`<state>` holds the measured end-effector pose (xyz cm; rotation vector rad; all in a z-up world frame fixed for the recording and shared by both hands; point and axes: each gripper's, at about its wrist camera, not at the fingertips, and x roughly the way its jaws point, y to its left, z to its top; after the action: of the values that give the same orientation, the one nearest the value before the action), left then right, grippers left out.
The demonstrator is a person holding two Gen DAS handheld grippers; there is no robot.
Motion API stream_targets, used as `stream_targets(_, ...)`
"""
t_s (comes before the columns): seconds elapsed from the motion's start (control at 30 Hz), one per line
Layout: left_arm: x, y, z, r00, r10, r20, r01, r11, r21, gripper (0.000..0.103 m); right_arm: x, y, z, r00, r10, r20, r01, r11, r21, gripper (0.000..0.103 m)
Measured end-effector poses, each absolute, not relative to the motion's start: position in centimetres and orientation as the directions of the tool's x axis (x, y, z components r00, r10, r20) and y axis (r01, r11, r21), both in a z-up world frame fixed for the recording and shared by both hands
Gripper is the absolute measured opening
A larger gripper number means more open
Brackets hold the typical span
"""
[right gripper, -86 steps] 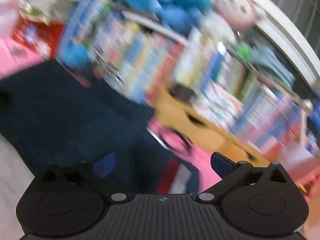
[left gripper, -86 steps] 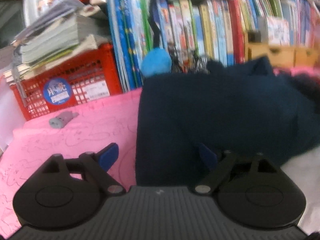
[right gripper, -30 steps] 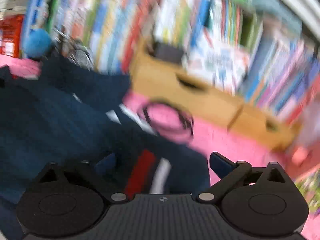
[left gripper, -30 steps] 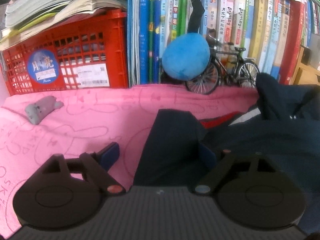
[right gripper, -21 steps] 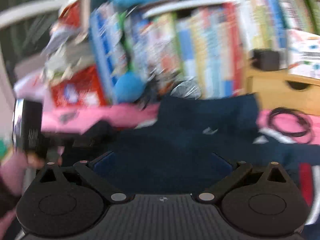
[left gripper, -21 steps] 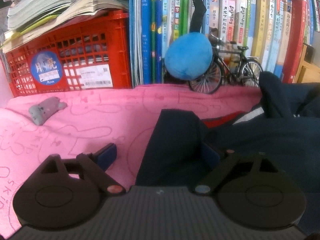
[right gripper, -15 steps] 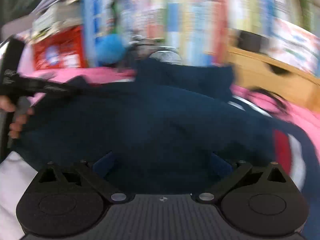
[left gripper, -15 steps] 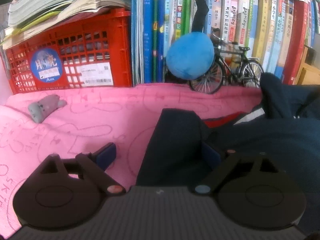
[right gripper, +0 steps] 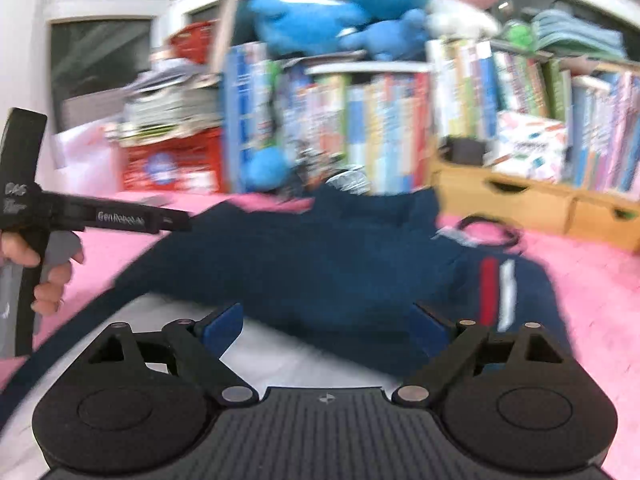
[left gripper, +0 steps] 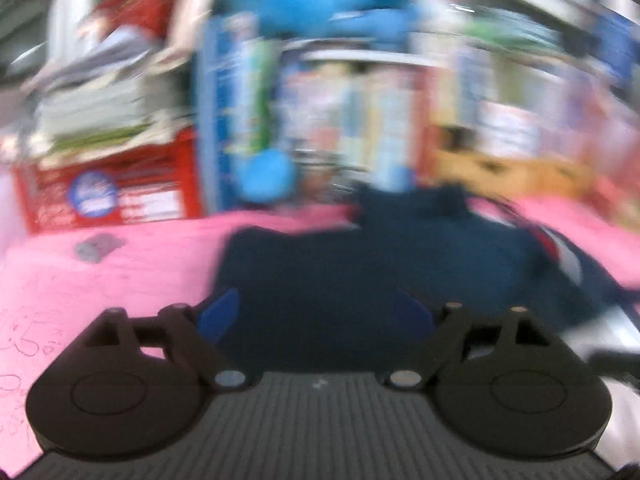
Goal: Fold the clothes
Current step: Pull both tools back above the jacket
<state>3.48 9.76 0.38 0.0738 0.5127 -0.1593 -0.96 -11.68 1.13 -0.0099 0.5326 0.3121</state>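
A navy garment [right gripper: 320,256] with a red and white stripe [right gripper: 496,292] lies folded on the pink cloth [right gripper: 592,280], with white fabric [right gripper: 280,356] under its near edge. It also shows, blurred, in the left wrist view [left gripper: 360,272]. My right gripper [right gripper: 326,330] is open and empty above the garment's near edge. My left gripper [left gripper: 316,312] is open and empty over the garment's left part; its body [right gripper: 100,216] shows at the left of the right wrist view, held by a hand.
Behind the pink cloth [left gripper: 100,280] stand a red crate [left gripper: 120,188] with stacked papers, rows of books [right gripper: 360,128], a blue ball [right gripper: 266,168], a wooden drawer box [right gripper: 532,204] and plush toys [right gripper: 340,4]. A small grey toy [left gripper: 96,248] lies at the left. A black cable [right gripper: 492,228] lies by the box.
My left gripper has pulled back and up from the garment's far left corner; its view is now blurred and wider. My right gripper has also drawn back, showing the whole folded garment.
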Motion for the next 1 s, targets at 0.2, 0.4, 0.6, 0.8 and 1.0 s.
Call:
stream_targets(0.2, -4.4, 5.3, -3.6, 0.778, -0.178, -0.602, 0.276, 0.959, 0.072, 0.088, -7.9, -9.6, -0.6, 0.746, 0.363, -0.558, -0.363, 0.924, 0.116, 0.094)
stream_targets(0.4, -10.5, 6.4, -5.5, 0.818, -0.100, -0.567, 0.124, 0.992, 0.003, 0.089, -14.2, -12.5, -3.4, 0.777, 0.242, -0.581, -0.246, 0.966, 0.073, 0.094)
stream_targets(0.6, -17.4, 6.9, -4.8, 0.820, -0.013, -0.572, 0.021, 1.000, 0.007, 0.088, -21.0, -16.9, -3.8, 0.850, -0.018, -0.527, 0.005, 1.000, -0.026, 0.094)
stream_targets(0.8, -23.6, 5.6, -2.8, 0.839, -0.036, -0.543, 0.084, 0.994, 0.064, 0.091, -29.3, -16.7, -1.7, 0.917, 0.038, -0.397, -0.015, 0.998, 0.059, 0.100)
stream_targets(1.0, -22.2, 5.1, -4.2, 0.807, -0.003, -0.590, 0.079, 0.991, 0.103, 0.091, -29.6, -11.1, -2.6, 0.906, 0.078, -0.416, -0.118, 0.990, -0.072, 0.101)
